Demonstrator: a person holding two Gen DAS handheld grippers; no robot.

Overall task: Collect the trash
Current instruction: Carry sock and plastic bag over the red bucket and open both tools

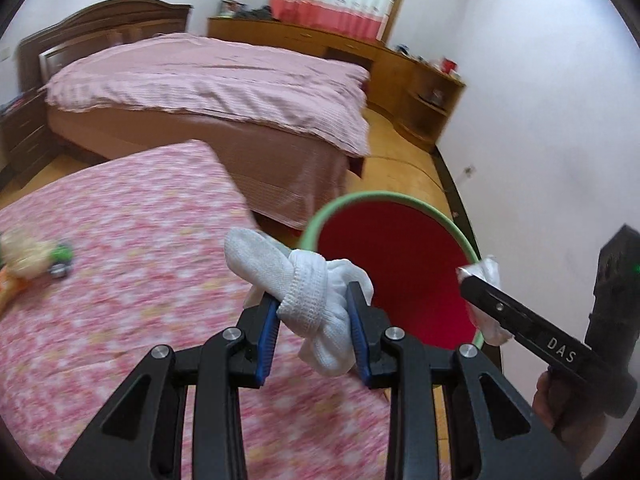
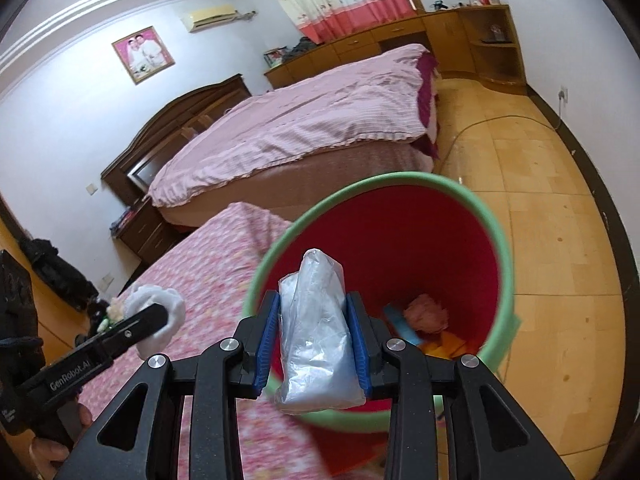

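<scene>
Right now your trash is already off the counter: the left tongs [image 1: 314, 322] are clamped, narrowly parted, on a knotted white cloth bundle [image 1: 316, 300], and the right tongs [image 2: 314, 344] are pinched the same way on a crinkled clear plastic packet [image 2: 316, 336]. Both loads hang at the mouth of the red bin [image 2: 448, 248] with the green rim, which stands on the wooden floor [image 2: 560, 208] just beside the pink floral counter [image 1: 120, 260].

From the right wrist view, the packet sits over the near rim, with pink crumpled paper [image 2: 426, 314] and other scraps already lying at the bottom. From the left wrist view, the cloth bundle looks to be at the rim's near left edge, possibly not fully over the opening.

Your risks, as I judge them:
- Letting go of the cloth too soon would drop it on the rim or the floor, since it seems barely past the edge.
- The two tongs are close together over one opening, so crowding in could knock them against each other or tip the bin.
- The light packet may cling to a pad or drift outside.

More litter [image 1: 36, 256] remains on the counter's far left, blurred and hard to identify.
</scene>
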